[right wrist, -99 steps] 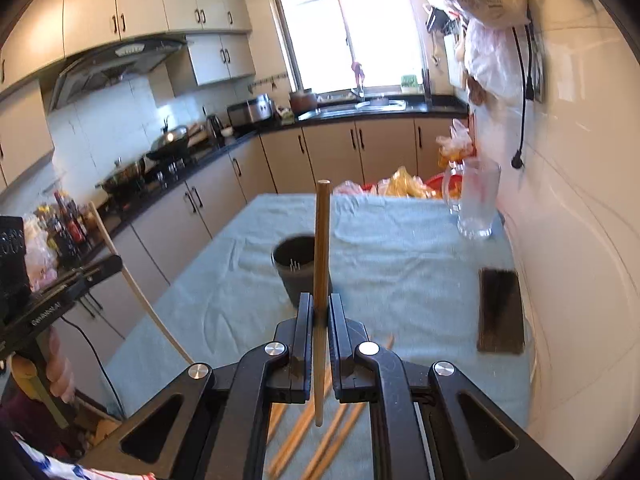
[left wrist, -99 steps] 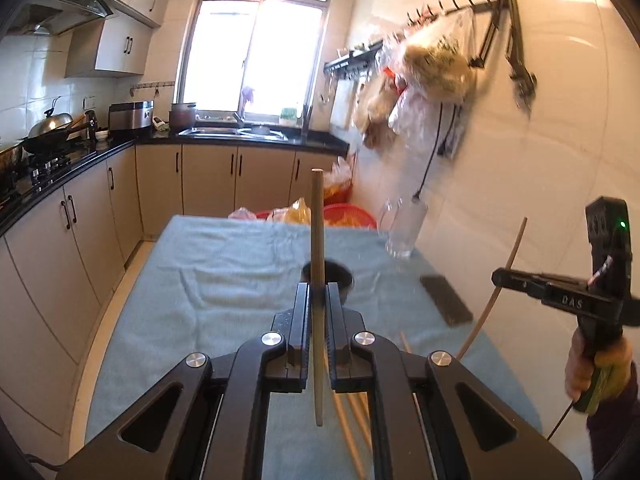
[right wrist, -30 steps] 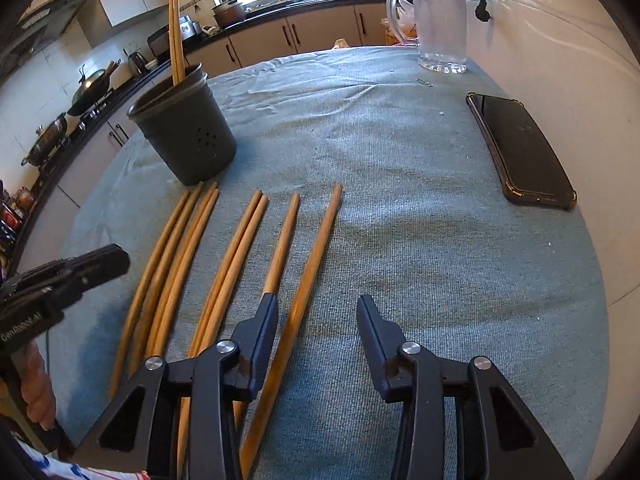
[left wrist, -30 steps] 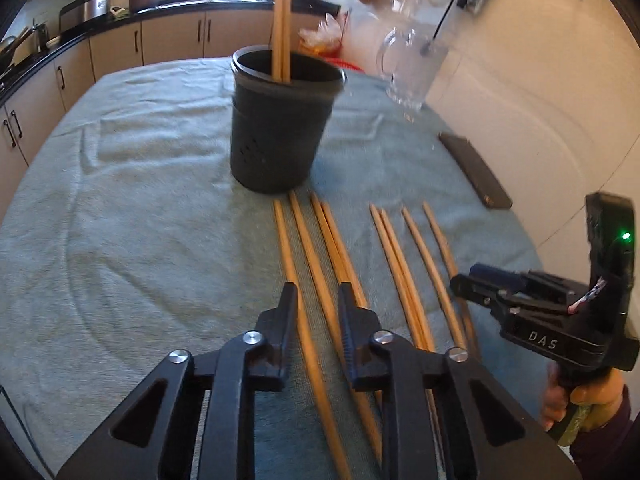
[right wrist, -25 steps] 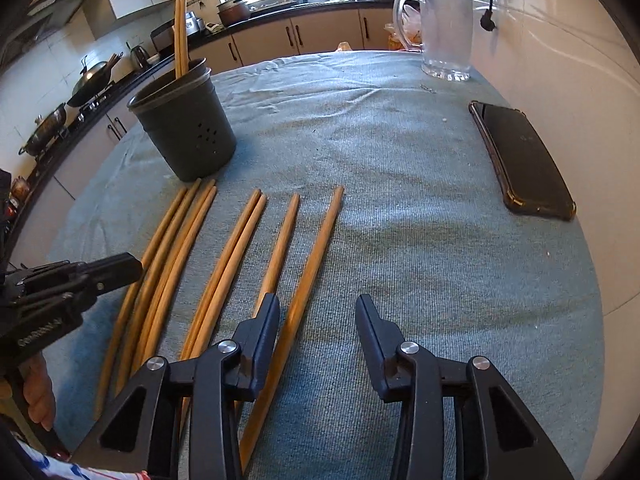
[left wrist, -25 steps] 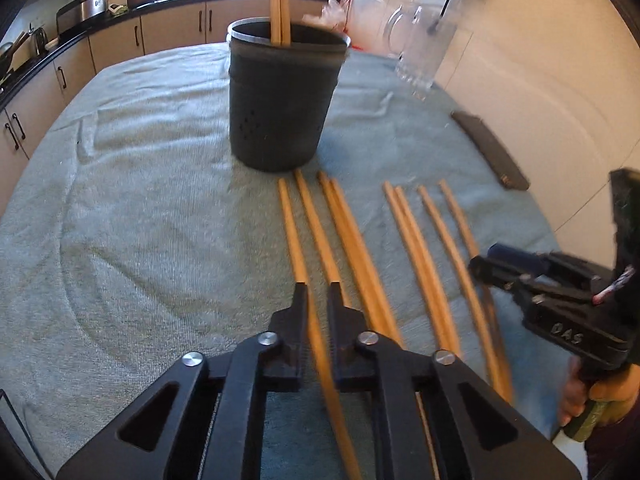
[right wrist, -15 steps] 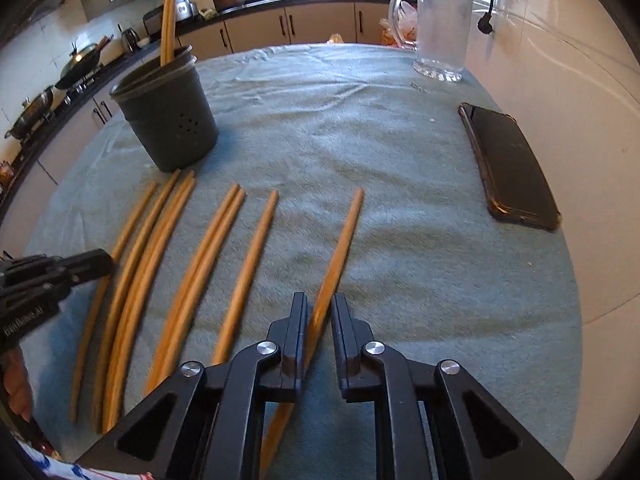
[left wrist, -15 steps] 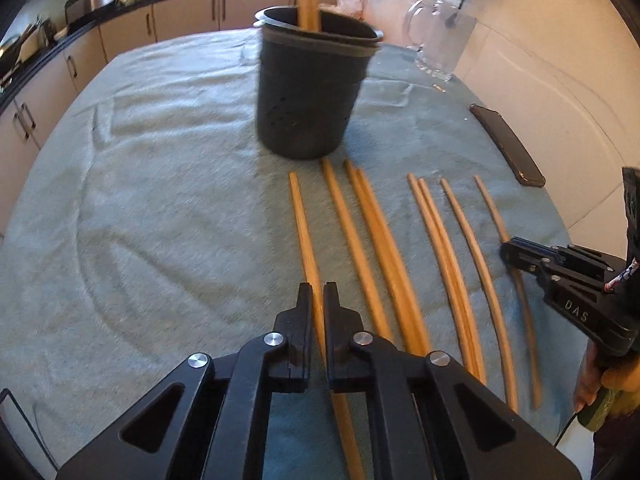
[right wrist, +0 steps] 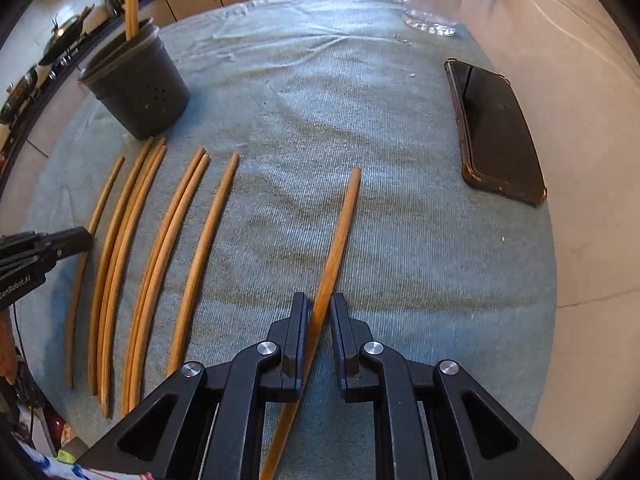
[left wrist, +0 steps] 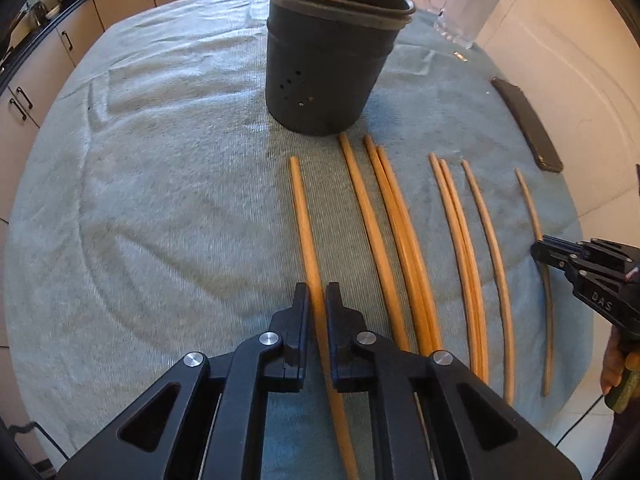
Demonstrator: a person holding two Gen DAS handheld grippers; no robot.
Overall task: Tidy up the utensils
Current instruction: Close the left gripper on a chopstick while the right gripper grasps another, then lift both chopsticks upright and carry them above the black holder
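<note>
On teal towelling before a dark perforated plastic holder (left wrist: pixel 332 60), left gripper (left wrist: pixel 317 300) and right gripper (right wrist: pixel 319 312) each clamped near one end of a flat-lying wooden chopstick (left wrist: pixel 306 232) (right's (right wrist: pixel 336 240)); risk of swivelling, slipping on lifting.

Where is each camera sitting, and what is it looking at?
Left wrist view: sits on the left gripper, looking steeply down at the outermost chopstick clamped between its fingers; the right gripper and a hand show at the right edge.
Right wrist view: sits on the right gripper, looking down at the chopstick it clamps; the left gripper shows at the left edge.
Both views share the black holder, the phone, the glass jug and the towel.
</note>
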